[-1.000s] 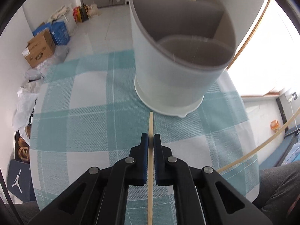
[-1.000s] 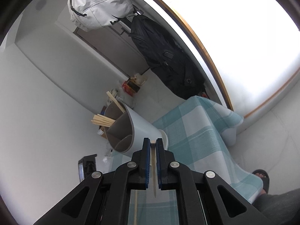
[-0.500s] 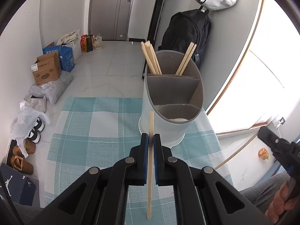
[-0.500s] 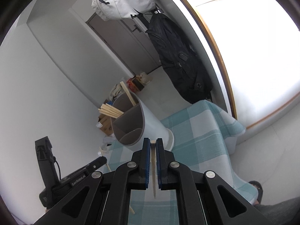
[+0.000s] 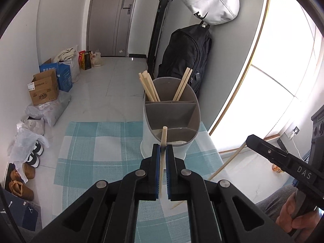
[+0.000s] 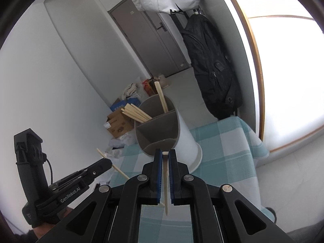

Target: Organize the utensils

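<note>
While both tools hang above the checked cloth, the left hand-held gripper [image 5: 161,148] is clamped on a wooden chopstick [image 5: 162,158], its blue pads [image 5: 155,168] pressed against the stick from either side. That stick runs roughly along the line of the fingers, with its blunt end poking out past the fingertips, in line with the nearest compartment of the utensil holder [image 5: 172,121].

The right hand-held gripper [image 6: 165,155] is likewise closed on a second chopstick [image 6: 166,182], which shows between its pads and tapers to a point below them. In the left wrist view this tool enters from the right edge, held by a hand [image 5: 293,216], with its chopstick slanting down toward the near right corner of the surface [image 5: 97,154].

The holder stands near the far right corner of the surface, on the teal-and-white cloth. It is a pale round tub with a grey lining split into compartments. Two far compartments each carry chopsticks [image 5: 148,87] leaning out over the rim: a bundle on the left, a pair on the right. The middle and near compartments show no sticks.

Beyond the surface, a black backpack [image 5: 186,56] hangs against the wall, with cardboard boxes [image 5: 43,91] on the floor at left.
</note>
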### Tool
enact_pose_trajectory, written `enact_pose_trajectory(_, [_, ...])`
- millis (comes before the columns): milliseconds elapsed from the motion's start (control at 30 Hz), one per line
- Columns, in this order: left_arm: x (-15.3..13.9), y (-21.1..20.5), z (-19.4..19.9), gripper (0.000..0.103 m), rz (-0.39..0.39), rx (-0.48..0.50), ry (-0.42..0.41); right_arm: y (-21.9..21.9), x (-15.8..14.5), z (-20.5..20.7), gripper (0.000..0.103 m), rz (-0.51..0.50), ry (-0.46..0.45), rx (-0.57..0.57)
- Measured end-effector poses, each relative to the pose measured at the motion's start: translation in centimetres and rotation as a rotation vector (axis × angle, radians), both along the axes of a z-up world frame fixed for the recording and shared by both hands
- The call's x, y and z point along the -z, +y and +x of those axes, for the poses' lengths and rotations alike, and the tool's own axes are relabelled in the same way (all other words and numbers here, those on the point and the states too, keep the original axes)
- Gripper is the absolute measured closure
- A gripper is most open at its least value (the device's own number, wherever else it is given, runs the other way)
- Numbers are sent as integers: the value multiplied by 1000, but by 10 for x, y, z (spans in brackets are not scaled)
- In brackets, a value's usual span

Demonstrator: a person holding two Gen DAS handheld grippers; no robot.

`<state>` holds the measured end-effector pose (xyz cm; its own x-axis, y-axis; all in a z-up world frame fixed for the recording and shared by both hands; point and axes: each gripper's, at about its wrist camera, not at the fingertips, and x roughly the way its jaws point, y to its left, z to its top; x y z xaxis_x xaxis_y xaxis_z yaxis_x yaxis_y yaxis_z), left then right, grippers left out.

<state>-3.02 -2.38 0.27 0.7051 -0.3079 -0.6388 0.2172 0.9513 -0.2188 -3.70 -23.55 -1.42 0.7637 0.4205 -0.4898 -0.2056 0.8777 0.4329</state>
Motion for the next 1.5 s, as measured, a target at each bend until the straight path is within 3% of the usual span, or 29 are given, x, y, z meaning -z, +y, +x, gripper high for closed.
enact_pose_trajectory(333, [-33,0,1,102,-33,39,-60,8,-28,5,98,-48,-44,-12])
enact_pose_trajectory(600, [-48,1,11,102,-40,68,-53,6,-54,12,98,-77,-73,-14])
enact_pose_trajectory(700, [-23,8,18,101,-50,120,62,4,-51,13,98,-79,-67,-13])
enact_pose_trajectory(767, [9,8,23,99,5,128,144,0,-45,14,98,-70,-55,-8])
enact_pose_trajectory(833, [43,6,28,88,48,162,223,-7,-36,14,98,-57,-42,-3])
enact_pose_trajectory(1000, [108,-16,50,78,135,204,377,-24,-11,16,98,-7,11,15])
enact_pose_trajectory(1267, [148,-53,76,78,270,264,429,-51,1,16,98,60,45,40])
enact_pose_trajectory(1433, [151,-69,82,78,350,307,409,-64,6,18,97,116,67,57])
enact_pose_trajectory(1500, [151,-71,84,78,342,318,408,-65,4,18,98,122,62,59])
